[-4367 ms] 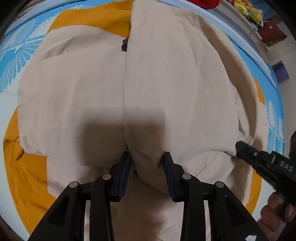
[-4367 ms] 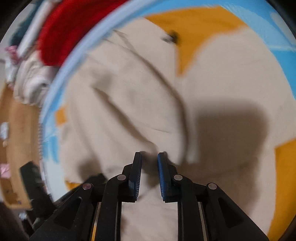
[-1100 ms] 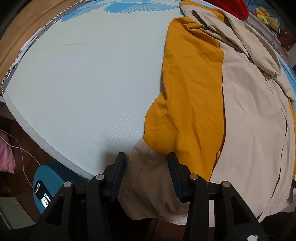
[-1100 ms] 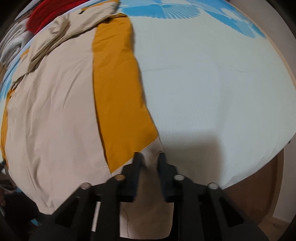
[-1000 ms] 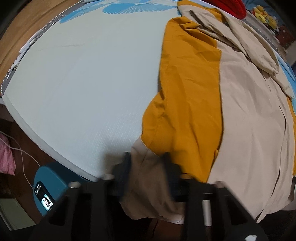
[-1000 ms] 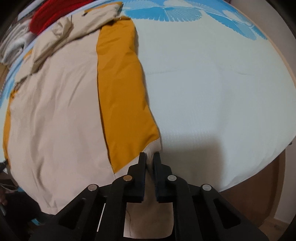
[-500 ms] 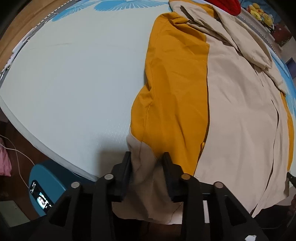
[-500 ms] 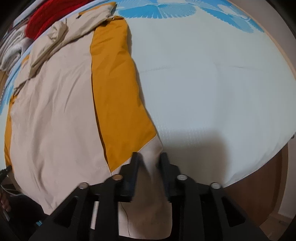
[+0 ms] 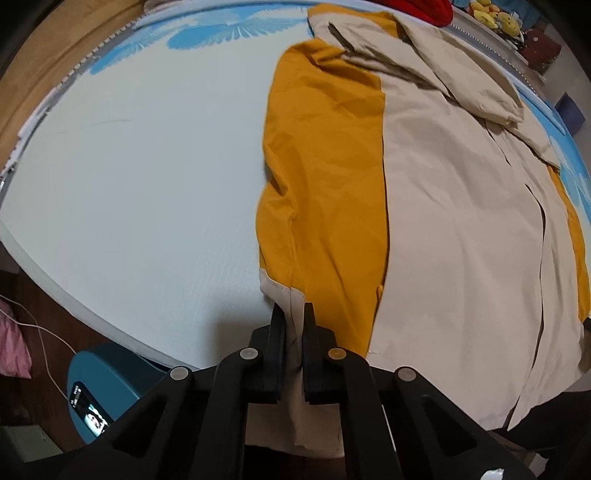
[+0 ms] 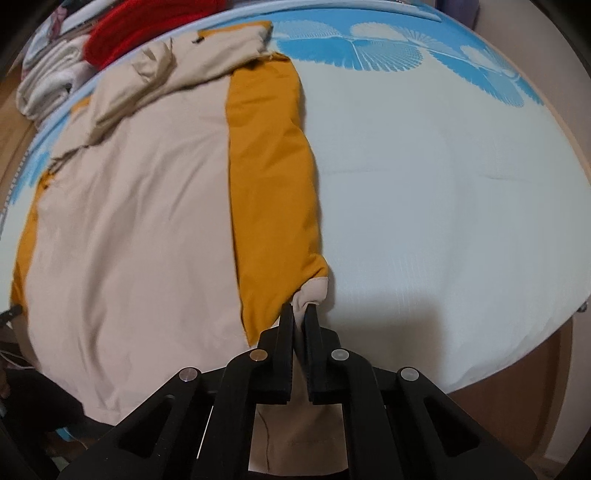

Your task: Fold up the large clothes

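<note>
Pale mint mattress with blue fan-shaped prints (image 9: 140,155), edged by wooden flooring, spread under a large beige-and-mustard jacket of thin woven cloth (image 9: 454,229) lying lengthwise, hood end far from the cameras, hem hanging over the near edge. Left gripper (image 9: 294,314), black two-fingered, jaws just closed, pinching a beige hem corner below the mustard side panel, cloth bunched between the pads and draping down past the mattress edge. Right gripper (image 10: 299,314), likewise black, jaws just closed, clamped on the opposite beige hem corner where the other mustard panel ends, fabric pulled into a small rounded fold above the fingertips. Both pointing steeply downward at the near edge, well apart across the width of the garment. Beige hood and collar rumpled at the far end, close to a red fabric heap (image 10: 147,29) and folded white textiles (image 10: 51,85) beyond the mattress. Teal round stool (image 9: 107,391) with a lit phone (image 9: 88,411) on it, on the floor at lower left of the left wrist view, white cable (image 9: 40,354) nearby.
</note>
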`<state>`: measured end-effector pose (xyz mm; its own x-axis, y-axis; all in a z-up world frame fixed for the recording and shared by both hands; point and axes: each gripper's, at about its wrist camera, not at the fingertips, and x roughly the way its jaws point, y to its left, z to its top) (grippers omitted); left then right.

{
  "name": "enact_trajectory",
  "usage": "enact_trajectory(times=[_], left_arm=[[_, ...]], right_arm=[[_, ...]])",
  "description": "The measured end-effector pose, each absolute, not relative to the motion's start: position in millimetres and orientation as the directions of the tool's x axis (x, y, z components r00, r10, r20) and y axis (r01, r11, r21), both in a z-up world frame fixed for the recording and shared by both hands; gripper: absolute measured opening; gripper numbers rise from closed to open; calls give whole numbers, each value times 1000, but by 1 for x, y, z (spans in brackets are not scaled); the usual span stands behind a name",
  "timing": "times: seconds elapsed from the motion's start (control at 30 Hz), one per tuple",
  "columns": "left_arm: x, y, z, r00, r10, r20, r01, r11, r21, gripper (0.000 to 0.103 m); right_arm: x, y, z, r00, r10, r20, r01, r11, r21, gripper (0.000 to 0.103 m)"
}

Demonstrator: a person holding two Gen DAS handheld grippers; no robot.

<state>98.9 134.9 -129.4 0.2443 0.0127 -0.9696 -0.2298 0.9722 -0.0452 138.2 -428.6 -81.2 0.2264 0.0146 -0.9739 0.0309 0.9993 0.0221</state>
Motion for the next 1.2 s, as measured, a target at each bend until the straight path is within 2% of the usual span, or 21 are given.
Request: enact_trajectory(times=[0.17,0.23,0.33,0.37,0.47,0.6,0.83,1.2], left_arm=[[105,129,-141,215,39,-976,-216,976,-8,8],[104,128,-140,218,44,-975,-214,977,-4,9],[105,125,-135,240,52,-969,-204,979,2,4],[104,123,-131,256,58,-965,-192,981,8,3],[106,111,-116,303,66,-951,-163,987,16,2],[91,100,-85,388,37,-921,-134,991,-17,2],[66,111,-6,542,-91,-835,-67,986,-151,1],[-10,124,49,627,-223,-746,3,959,-283,1]], right_arm=[[139,-437,-102,137,-18,-990,68,998,-9,16],[139,-433,-107,131,-31,-991,51,998,-25,16],[139,-426,-103,147,-42,-988,17,999,-40,12],[140,-424,-100,162,-37,-986,12,999,-35,7],[140,-421,-88,214,-13,-977,0,1000,-14,5],[138,-414,-55,323,43,-945,-9,999,42,4],[121,-412,29,501,177,-847,-56,983,172,4],[49,-439,116,609,245,-754,-72,964,256,3]])
